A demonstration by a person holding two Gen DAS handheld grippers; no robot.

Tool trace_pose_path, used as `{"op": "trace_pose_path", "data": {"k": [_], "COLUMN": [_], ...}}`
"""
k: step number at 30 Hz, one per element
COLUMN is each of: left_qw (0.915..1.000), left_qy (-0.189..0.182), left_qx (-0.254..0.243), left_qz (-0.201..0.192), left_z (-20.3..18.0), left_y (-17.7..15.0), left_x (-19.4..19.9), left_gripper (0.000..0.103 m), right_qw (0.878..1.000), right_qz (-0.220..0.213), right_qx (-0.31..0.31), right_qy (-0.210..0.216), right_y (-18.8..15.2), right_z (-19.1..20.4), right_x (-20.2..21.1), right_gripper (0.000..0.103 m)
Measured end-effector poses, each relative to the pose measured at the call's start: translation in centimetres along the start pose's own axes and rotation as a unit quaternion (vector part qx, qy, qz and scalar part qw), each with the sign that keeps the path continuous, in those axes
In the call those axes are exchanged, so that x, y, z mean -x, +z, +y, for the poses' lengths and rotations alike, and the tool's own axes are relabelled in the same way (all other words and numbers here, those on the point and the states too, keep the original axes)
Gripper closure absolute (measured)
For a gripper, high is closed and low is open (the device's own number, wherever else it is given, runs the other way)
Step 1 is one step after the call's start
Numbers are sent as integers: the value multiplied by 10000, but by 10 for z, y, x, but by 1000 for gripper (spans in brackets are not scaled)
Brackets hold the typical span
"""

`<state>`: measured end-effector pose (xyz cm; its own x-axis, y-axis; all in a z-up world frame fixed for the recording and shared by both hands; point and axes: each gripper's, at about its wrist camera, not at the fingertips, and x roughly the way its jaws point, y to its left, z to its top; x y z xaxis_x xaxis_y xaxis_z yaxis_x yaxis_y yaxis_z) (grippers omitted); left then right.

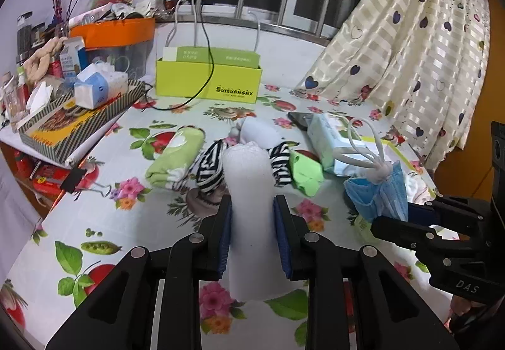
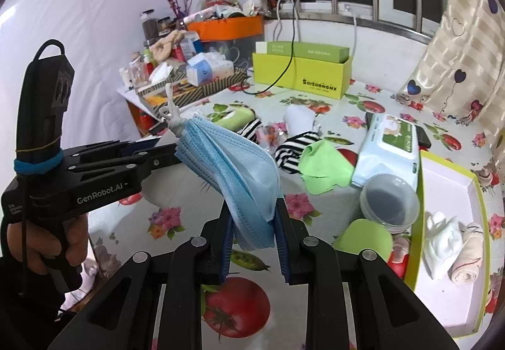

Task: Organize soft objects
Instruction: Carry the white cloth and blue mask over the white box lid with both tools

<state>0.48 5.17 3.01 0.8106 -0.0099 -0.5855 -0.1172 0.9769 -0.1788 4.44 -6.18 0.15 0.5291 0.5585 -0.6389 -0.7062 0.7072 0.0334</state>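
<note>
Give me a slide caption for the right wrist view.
Right gripper lifts folded blue face masks above the fruit-print tablecloth, left gripper alongside.

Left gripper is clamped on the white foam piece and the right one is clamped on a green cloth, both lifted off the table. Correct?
Not quite. The right gripper is clamped on a bundle of blue face masks, not a green cloth; the right wrist view shows it. The green cloth lies on the table. The left gripper does hold the white foam piece.

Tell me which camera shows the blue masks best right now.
The right wrist view: the blue masks fill the centre, clamped in the right claw. The left wrist view shows them only small, near the right edge.
</note>
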Motion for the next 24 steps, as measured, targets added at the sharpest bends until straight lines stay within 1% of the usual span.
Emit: {"op": "trace_pose_path", "data": {"k": [16,24], "left_qw": [9994,9986], "left_qy": [-166,-311], "left_qx": [-282,-410], "left_qz": [-139,-119], "left_z": [-35,-54], "left_y": [11,14], "left_x": [2,-3], "left_gripper": [76,76], "right_qw": [9992,9980], "right_qz": [-231,-309], "right_qx": [-193,-327], "right_qy": [-271,-440], "right_y": [-3,-8], "right_z": [-20,-32], "right_x": [24,37], "right_gripper": [80,80]}}
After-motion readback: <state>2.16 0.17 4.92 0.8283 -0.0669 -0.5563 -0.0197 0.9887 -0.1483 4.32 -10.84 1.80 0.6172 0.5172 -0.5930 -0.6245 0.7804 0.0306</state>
